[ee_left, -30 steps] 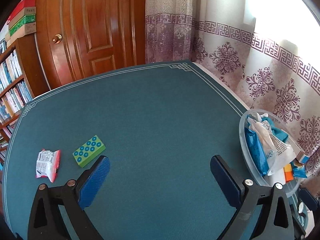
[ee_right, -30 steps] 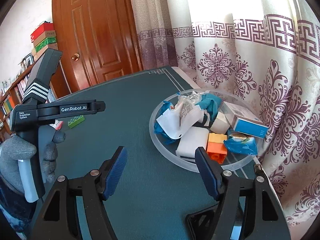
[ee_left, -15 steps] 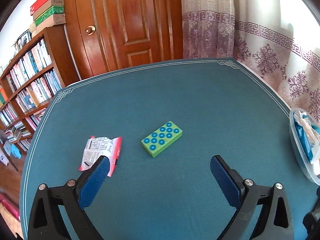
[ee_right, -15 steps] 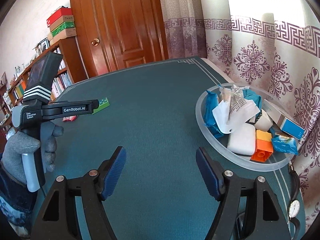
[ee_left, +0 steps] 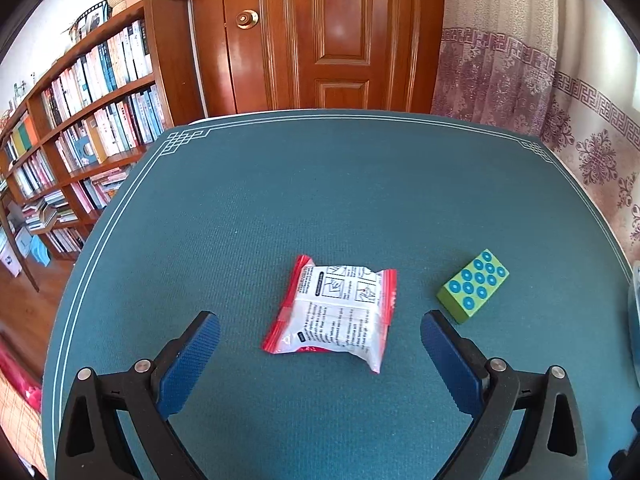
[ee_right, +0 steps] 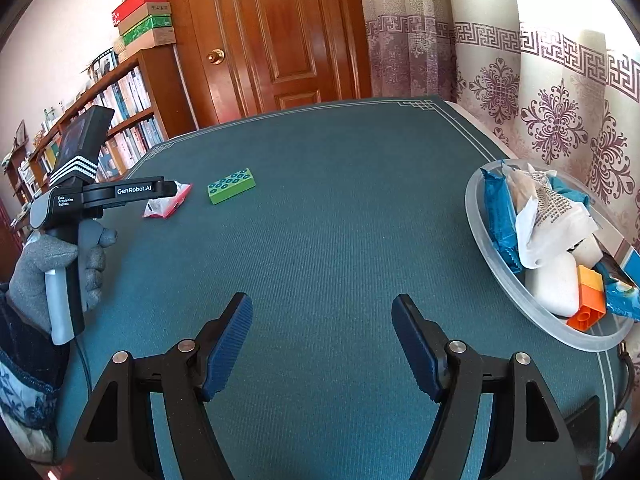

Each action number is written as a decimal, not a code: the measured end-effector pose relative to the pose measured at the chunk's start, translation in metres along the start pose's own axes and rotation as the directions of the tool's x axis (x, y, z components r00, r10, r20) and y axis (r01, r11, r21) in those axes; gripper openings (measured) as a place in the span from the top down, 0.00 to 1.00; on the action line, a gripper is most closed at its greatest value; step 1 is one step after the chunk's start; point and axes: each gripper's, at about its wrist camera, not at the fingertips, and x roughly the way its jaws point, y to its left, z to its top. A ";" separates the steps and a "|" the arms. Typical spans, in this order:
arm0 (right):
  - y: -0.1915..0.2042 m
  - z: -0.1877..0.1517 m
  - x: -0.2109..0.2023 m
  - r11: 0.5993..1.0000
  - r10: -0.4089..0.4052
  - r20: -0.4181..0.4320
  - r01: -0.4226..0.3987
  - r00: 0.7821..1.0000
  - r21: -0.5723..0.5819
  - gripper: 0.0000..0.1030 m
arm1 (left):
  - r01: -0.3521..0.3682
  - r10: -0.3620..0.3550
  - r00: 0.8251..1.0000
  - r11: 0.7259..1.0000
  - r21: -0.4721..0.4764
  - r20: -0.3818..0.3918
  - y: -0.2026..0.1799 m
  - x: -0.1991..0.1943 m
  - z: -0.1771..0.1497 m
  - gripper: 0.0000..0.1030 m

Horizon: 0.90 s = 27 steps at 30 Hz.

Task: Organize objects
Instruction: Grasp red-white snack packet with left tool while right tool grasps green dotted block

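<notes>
The left gripper [ee_left: 320, 334] hovers with jaws spread around the flat packet [ee_left: 334, 312]; closing high could slip off its slick wrapper or nudge it toward the green block [ee_left: 473, 286].

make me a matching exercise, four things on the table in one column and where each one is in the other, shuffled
Things:
1. red and white packet
2. green block
3. orange brick
4. right tool

Places:
A. inside the clear bowl
B. open over bare table cloth, nothing between its fingers
C. flat on the cloth, just ahead of the open left tool
D. flat on the cloth, right of the packet and apart from it

Pairs: 1-C, 2-D, 3-A, 4-B
</notes>
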 end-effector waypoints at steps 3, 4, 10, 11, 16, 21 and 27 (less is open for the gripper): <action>0.004 0.002 0.006 1.000 0.009 -0.010 -0.009 1.000 -0.007 0.29 | 0.006 -0.006 1.000 1.000 -0.004 -0.015 0.005 0.006 0.002 0.01; 0.005 0.003 0.008 1.000 0.014 -0.014 -0.014 1.000 -0.008 0.29 | 0.001 -0.001 1.000 1.000 -0.001 -0.017 0.005 0.008 0.002 0.01; 0.012 0.010 0.020 0.999 0.041 -0.036 -0.041 0.999 -0.009 0.29 | -0.001 0.002 1.000 0.999 0.039 -0.026 -0.001 0.018 0.006 0.13; 0.015 0.012 0.022 0.999 0.043 -0.037 -0.044 0.998 -0.014 0.29 | 0.001 0.000 1.000 0.999 0.044 -0.029 -0.002 0.020 0.006 0.15; 0.024 0.021 0.033 0.998 0.059 -0.040 -0.060 0.997 -0.035 0.29 | 0.037 -0.035 0.998 0.999 0.039 -0.049 -0.003 0.027 0.006 0.36; 0.033 0.034 0.047 0.996 0.078 -0.044 -0.080 0.996 -0.036 0.29 | 0.073 -0.072 0.997 0.997 0.033 -0.036 -0.002 0.025 0.005 0.43; 0.051 0.050 0.069 0.994 0.090 -0.042 -0.092 0.995 -0.063 0.29 | 0.100 -0.100 0.995 0.995 0.019 -0.027 0.001 0.023 0.003 0.49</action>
